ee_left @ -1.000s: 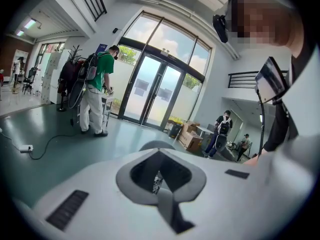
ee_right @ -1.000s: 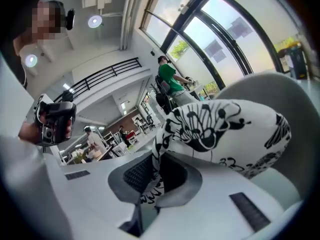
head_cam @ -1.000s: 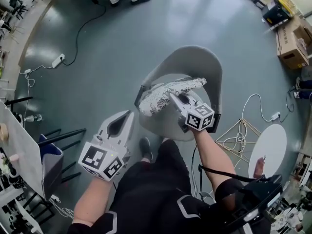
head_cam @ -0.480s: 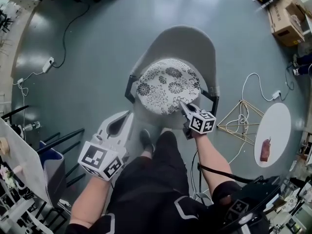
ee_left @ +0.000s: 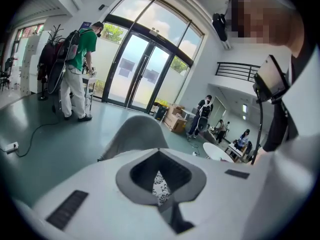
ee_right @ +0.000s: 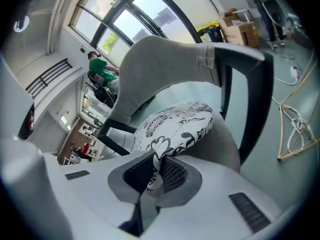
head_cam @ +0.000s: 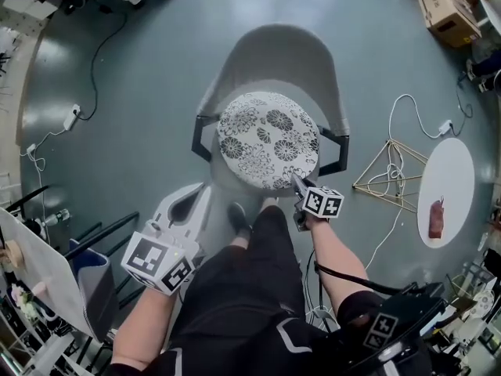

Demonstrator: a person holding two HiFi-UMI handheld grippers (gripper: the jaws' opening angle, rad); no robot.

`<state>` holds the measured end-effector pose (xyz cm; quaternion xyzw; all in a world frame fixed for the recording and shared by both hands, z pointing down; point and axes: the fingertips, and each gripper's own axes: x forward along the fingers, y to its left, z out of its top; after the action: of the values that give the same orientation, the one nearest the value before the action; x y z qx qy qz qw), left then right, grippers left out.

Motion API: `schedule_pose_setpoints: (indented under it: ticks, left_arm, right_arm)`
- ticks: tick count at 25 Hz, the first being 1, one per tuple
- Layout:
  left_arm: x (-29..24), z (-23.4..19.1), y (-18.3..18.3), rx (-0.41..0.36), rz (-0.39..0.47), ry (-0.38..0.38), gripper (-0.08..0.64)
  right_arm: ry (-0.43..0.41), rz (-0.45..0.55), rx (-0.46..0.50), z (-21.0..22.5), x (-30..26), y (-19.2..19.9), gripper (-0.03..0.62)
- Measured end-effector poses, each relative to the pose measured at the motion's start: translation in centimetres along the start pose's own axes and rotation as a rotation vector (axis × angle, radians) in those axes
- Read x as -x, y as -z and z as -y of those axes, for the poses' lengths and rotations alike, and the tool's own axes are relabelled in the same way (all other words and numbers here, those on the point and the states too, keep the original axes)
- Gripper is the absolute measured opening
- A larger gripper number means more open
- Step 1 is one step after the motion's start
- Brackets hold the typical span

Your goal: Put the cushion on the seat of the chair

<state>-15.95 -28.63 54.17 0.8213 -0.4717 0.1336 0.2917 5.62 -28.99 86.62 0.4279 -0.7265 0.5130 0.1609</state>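
Note:
The round white cushion with black flower print (head_cam: 268, 139) lies flat on the seat of the grey shell chair (head_cam: 290, 53). My right gripper (head_cam: 296, 180) is at the cushion's near edge and is shut on its rim. In the right gripper view a fold of the cushion (ee_right: 175, 126) is pinched between the pads of the right gripper (ee_right: 154, 176), and the chair back (ee_right: 165, 59) rises behind it. My left gripper (head_cam: 202, 190) hangs to the lower left of the chair, apart from it, shut with nothing in it. The left gripper view shows the chair (ee_left: 135, 134) ahead.
A small round white table (head_cam: 446, 202) and a wooden frame with white cable (head_cam: 387, 175) stand right of the chair. Cardboard boxes (head_cam: 446, 10) are at the top right. A cable and power strip (head_cam: 72, 116) lie on the floor at left. A person in green (ee_left: 80, 69) stands by the doors.
The cushion, tilted and held up over the seat a second ago, now lies flat on it. My right gripper came down to the seat's near edge. The left gripper sank slightly.

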Motion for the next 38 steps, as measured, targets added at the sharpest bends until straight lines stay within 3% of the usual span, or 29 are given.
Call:
schedule_pose_setpoints:
  ticks: [12, 18, 26, 31, 33, 36, 38]
  left_arm:
    - [-2.3, 1.0, 1.2, -0.034, -0.074, 0.045, 0.008]
    - [-3.4, 1.1, 1.3, -0.062, -0.091, 0.055, 0.008]
    - [-2.8, 1.2, 2.3, -0.094, -0.118, 0.057, 0.008]
    - [-2.3, 1.2, 2.6, -0.106, -0.123, 0.065, 0.008]
    - [-2.3, 1.2, 2.7, -0.11, -0.122, 0.068, 0.008]
    - [-2.0, 1.3, 2.4, -0.109, -0.108, 0.072, 0.008]
    - [-1.6, 1.4, 1.8, -0.112, -0.092, 0.079, 0.008]
  right_arm:
    - [0.093, -0.041, -0.178, 4.2, -0.2, 5.4, 0.026]
    - [0.139, -0.066, -0.173, 6.5, -1.2, 7.2, 0.028]
    - [0.272, -0.113, -0.225, 9.2, -3.3, 9.6, 0.063]
    - [0.327, -0.12, -0.201, 10.0, -3.5, 10.0, 0.12]
    - [0.35, -0.118, -0.206, 10.4, -3.4, 10.0, 0.163]
    - [0.39, -0.122, -0.216, 10.7, -2.3, 10.1, 0.289]
    - [0.41, -0.13, -0.202, 10.5, -1.1, 10.1, 0.304]
